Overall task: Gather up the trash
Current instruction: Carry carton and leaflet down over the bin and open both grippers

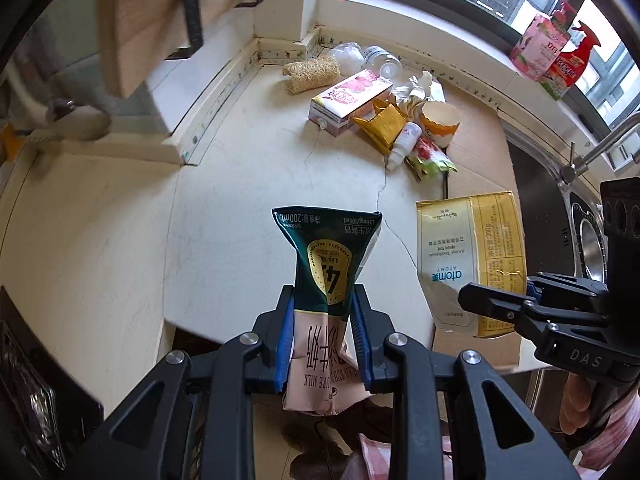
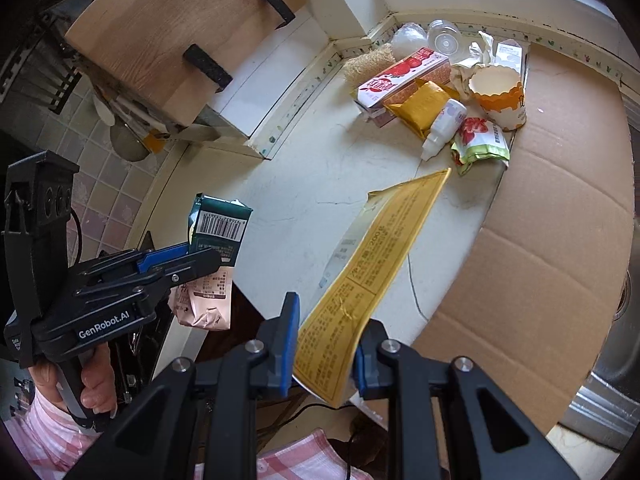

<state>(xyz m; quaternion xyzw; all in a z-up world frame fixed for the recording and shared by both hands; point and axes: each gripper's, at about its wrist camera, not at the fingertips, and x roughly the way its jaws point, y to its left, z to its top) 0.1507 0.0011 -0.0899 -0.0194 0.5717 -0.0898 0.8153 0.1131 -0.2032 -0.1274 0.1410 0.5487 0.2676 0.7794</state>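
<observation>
My left gripper (image 1: 323, 328) is shut on a crushed green and pink milk carton (image 1: 326, 256), held above the counter's front edge; the carton also shows in the right wrist view (image 2: 218, 232). My right gripper (image 2: 326, 344) is shut on a flattened yellow toothpaste box (image 2: 376, 256), held above the counter; the box also shows in the left wrist view (image 1: 472, 256). More trash lies in a pile at the far corner: a pink carton (image 1: 348, 98), a gold packet (image 1: 384, 124), a small white bottle (image 1: 404, 140), a paper cup (image 1: 440, 122), a green snack wrapper (image 1: 430, 158).
A sheet of cardboard (image 2: 540, 264) covers the counter's right side next to a steel sink (image 1: 588, 240) with a tap. A wooden cupboard (image 2: 168, 32) hangs at the left. Spray bottles (image 1: 560, 52) stand on the window sill. A loofah (image 1: 308, 72) and clear bottle (image 1: 380, 58) lie by the wall.
</observation>
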